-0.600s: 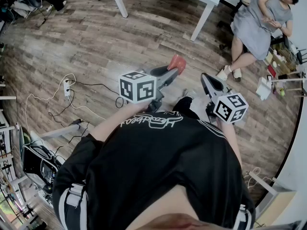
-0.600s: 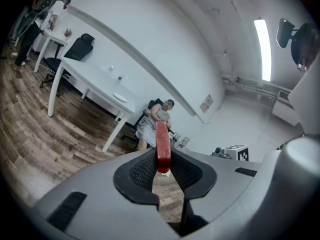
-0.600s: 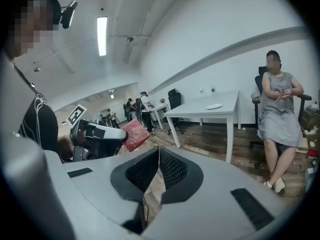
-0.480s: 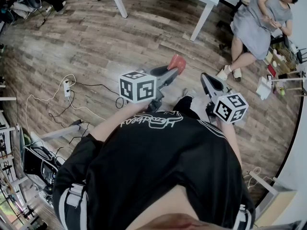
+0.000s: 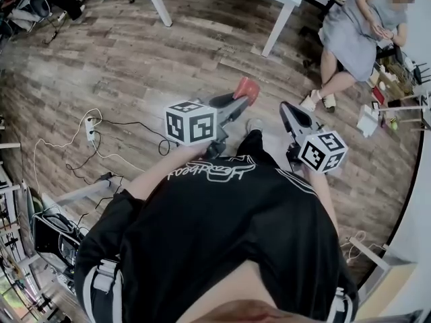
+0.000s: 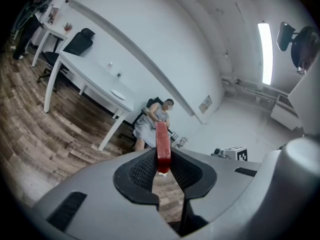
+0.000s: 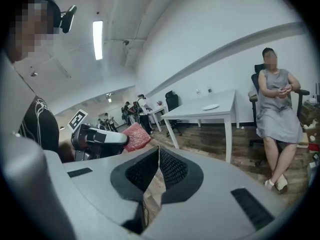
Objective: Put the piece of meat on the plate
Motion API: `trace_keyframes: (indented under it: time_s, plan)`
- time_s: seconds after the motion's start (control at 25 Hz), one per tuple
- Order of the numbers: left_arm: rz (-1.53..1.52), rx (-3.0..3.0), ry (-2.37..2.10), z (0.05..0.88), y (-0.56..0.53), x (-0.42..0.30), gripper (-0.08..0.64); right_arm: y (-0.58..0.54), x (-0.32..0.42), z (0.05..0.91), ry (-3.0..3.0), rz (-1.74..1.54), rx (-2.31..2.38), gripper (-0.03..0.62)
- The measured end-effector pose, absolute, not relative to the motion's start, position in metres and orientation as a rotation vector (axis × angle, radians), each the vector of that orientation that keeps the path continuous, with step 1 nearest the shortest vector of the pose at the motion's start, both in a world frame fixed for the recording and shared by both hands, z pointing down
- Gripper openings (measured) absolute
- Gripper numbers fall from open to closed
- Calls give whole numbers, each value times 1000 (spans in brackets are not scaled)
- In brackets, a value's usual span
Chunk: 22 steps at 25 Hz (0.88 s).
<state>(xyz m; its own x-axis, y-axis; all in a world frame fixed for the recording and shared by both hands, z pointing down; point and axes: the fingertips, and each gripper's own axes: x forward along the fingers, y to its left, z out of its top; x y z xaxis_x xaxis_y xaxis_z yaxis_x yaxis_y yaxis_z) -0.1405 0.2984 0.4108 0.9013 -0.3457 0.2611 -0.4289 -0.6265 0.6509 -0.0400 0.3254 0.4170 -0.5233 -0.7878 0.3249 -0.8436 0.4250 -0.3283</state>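
Well, the plate (image 7: 210, 106) lies on the white table (image 7: 220, 115), far across the room and well apart from the piece of meat (image 6: 162, 141); it is too small for us to tell what it carries. We have the left tongs (image 6: 161, 170) partly closed and clamped on that red slab: the ribbed pads pinch its lower end, and the rest sticks out past the tips. The right tongs (image 7: 158, 159) are pressed together tip to tip and grip nothing. In the head view we hold both tools out in front of a black shirt (image 5: 222, 234), the left at 11 o'clock and the right at 1 o'clock. The meat sits at 12 o'clock, in the air above the wood-plank floor (image 5: 135, 59). A power strip (image 5: 89, 128) with white and black cables lies on the boards at 9 o'clock. A seated person in a grey dress (image 5: 353, 32) is at 2 o'clock, just beside the table's end. The walls are white, and a ceiling strip light (image 6: 265, 53) glows at 2 o'clock in the left gripper view.
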Motion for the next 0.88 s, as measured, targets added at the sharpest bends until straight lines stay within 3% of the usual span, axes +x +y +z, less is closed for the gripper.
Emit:
trace_keyframes:
  time_s: [0.88]
  plan:
    - [185, 2222, -577, 429, 144, -21, 81, 151, 74, 439, -2585, 810, 1360, 12]
